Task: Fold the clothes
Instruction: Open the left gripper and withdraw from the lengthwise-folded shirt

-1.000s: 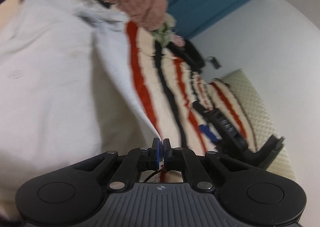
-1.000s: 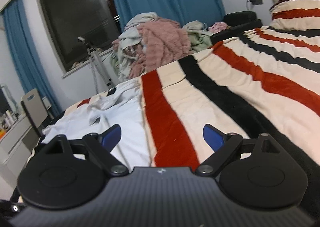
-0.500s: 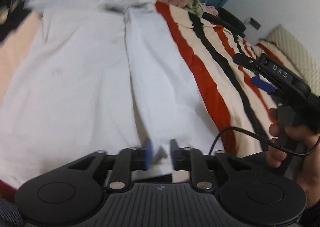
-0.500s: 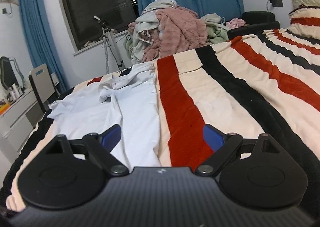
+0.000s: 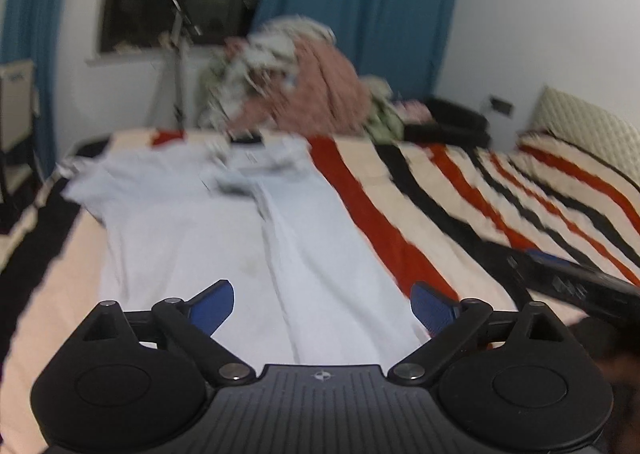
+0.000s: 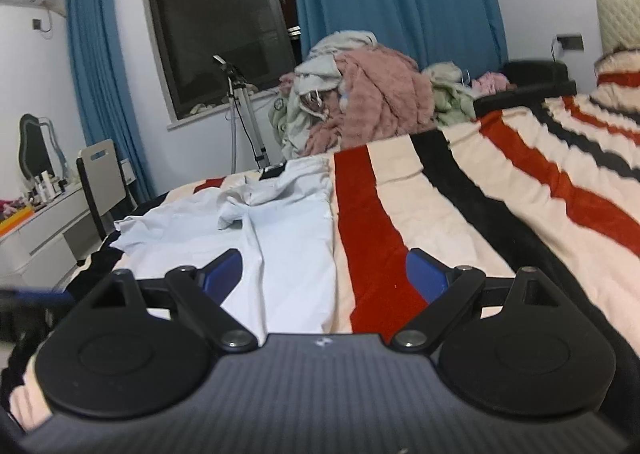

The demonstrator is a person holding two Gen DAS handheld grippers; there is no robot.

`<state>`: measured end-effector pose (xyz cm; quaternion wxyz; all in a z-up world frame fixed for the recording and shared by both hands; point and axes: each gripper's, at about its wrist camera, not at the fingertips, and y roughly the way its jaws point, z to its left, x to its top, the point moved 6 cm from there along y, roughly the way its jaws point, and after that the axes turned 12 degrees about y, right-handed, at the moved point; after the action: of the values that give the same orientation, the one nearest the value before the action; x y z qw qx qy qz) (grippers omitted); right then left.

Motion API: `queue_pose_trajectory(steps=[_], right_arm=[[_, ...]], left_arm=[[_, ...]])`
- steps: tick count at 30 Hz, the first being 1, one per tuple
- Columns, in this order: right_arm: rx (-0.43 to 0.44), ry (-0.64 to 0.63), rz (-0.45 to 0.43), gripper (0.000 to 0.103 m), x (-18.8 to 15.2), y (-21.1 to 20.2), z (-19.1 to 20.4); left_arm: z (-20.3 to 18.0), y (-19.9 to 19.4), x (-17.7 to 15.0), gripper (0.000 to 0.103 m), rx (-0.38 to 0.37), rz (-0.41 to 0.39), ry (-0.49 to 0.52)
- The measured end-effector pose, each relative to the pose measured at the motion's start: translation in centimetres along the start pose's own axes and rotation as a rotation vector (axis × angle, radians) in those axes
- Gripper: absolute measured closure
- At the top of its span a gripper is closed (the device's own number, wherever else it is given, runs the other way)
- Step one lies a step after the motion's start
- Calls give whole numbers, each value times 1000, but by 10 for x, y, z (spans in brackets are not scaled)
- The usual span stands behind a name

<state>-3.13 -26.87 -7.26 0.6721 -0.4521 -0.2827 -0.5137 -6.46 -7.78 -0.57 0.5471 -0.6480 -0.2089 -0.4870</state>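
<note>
A white shirt (image 5: 224, 238) lies spread on the striped bed, its right side folded in along a lengthwise crease; it also shows in the right wrist view (image 6: 280, 238). My left gripper (image 5: 322, 304) is open and empty above the shirt's near hem. My right gripper (image 6: 324, 272) is open and empty, held above the shirt's right edge and the red stripe. The right gripper's body (image 5: 576, 286) shows at the right of the left wrist view.
The striped blanket (image 6: 500, 214) covers the bed. A pile of clothes (image 6: 360, 94) sits at the far end. A tripod (image 6: 244, 110), a chair (image 6: 98, 182) and a white dresser (image 6: 40, 230) stand left of the bed. A pillow (image 6: 620, 74) lies at the right.
My left gripper let go of the shirt's edge, opened wide and pulled back and up. The folded-in side now lies flat. My right gripper stayed open and drifted slightly.
</note>
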Motion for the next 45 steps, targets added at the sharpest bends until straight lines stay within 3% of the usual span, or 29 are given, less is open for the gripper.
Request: queue_pose_trajectory(steps=[8, 25, 38, 41, 45], right_arm=[[46, -80, 2, 13, -11, 1, 23], [61, -57, -29, 13, -9, -8, 28], [62, -39, -24, 13, -13, -6, 23], [42, -34, 1, 13, -14, 2, 20], [56, -39, 96, 14, -14, 26, 28]], left_arm=[[22, -10, -23, 0, 110, -47, -37], [23, -4, -36, 0, 148, 0, -48], [32, -19, -29, 0, 199, -17, -60], [40, -25, -25, 0, 235, -20, -60], [54, -37, -21, 0, 219, -31, -123]])
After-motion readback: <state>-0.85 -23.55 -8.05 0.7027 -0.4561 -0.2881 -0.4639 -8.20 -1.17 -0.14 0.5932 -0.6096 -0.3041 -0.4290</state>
